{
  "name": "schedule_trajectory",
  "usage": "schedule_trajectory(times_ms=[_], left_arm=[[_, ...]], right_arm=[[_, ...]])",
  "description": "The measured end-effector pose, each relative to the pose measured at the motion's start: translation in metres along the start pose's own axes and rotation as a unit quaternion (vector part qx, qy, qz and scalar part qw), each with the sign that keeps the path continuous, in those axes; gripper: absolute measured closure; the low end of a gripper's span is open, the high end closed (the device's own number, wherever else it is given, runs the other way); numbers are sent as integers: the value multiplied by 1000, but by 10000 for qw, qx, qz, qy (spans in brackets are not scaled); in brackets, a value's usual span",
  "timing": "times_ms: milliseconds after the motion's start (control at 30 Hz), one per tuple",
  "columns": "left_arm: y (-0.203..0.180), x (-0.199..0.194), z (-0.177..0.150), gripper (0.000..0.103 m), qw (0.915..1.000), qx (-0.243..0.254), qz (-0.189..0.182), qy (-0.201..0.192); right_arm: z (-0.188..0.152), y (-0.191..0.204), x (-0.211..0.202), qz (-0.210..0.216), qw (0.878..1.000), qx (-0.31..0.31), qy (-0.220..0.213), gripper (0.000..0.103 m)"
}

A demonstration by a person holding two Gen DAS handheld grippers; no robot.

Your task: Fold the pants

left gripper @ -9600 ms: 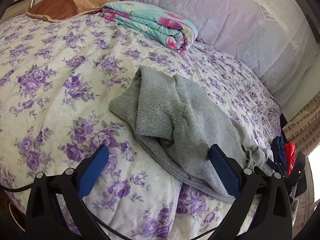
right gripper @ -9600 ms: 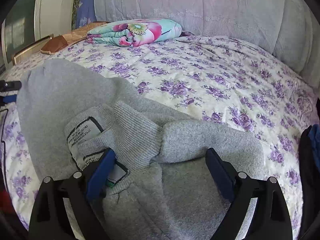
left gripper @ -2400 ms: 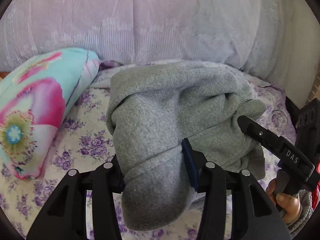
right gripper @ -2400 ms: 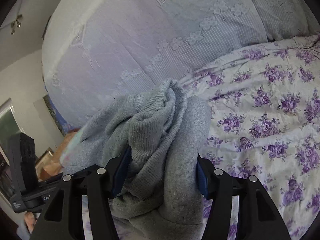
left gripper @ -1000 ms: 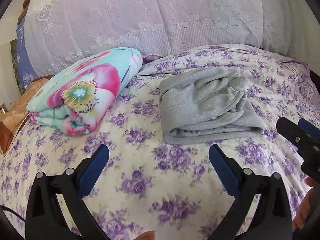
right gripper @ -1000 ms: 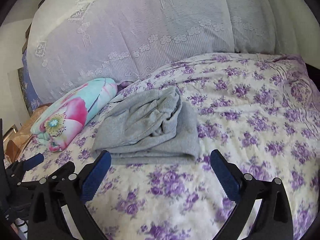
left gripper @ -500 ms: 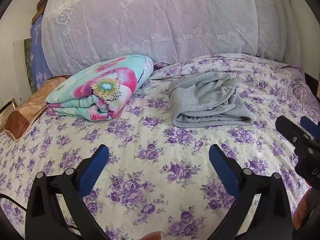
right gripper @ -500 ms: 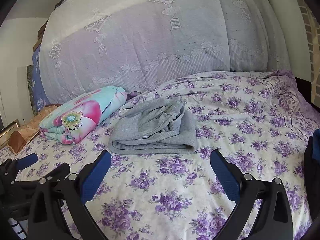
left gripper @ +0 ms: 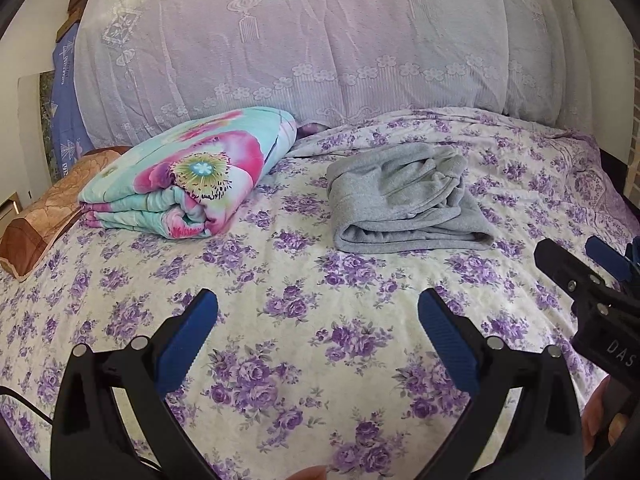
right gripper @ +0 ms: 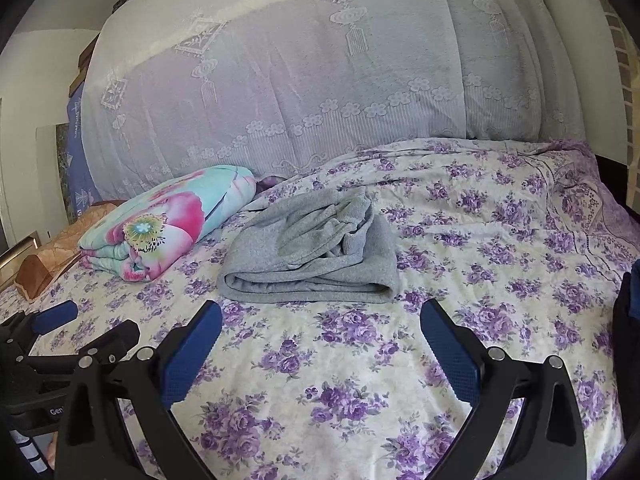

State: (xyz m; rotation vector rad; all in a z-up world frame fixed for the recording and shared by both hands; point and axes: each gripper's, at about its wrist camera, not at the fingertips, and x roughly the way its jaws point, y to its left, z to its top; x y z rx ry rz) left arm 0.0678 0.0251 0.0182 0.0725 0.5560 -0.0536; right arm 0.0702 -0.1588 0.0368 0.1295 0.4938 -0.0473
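Observation:
The grey pants (left gripper: pixel 404 200) lie folded in a thick bundle on the flowered bedspread (left gripper: pixel 304 320), near the lace-covered headboard; the right wrist view shows the pants (right gripper: pixel 312 256) just beyond my fingers. My left gripper (left gripper: pixel 318 312) hangs open over bare bedspread, well short of the bundle, with nothing between its blue pads. My right gripper (right gripper: pixel 320 320) is open too, a little in front of the bundle's folded edge. The right gripper (left gripper: pixel 588 264) shows at the right edge of the left wrist view, and the left gripper (right gripper: pixel 76 328) at the lower left of the right wrist view.
A folded floral quilt (left gripper: pixel 188 176) lies left of the pants, with a brown pillow (left gripper: pixel 44 208) further left. The lace-draped headboard (left gripper: pixel 304 48) rises behind. The bed's right edge (right gripper: pixel 616 216) drops to a dark gap. A hand (left gripper: pixel 600 420) shows at lower right.
Both grippers let go of the folded pants, opened, and have drawn back from the bundle toward the foot of the bed. The pants now rest alone by the quilt.

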Motion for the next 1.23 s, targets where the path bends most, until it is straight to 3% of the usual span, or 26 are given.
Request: schedule_trajectory(times_ms=[567, 767, 1233], left_arm=[[-6, 2, -4, 5, 9999, 88, -93, 34], [-11, -4, -5, 5, 9995, 263, -95, -174], [-6, 1, -3, 5, 9997, 142, -197, 10]], right_arm=[[-3, 1, 3, 4, 10000, -3, 59, 3], [-3, 1, 3, 10, 10000, 5, 72, 3], [-3, 1, 3, 17, 10000, 12, 90, 3]])
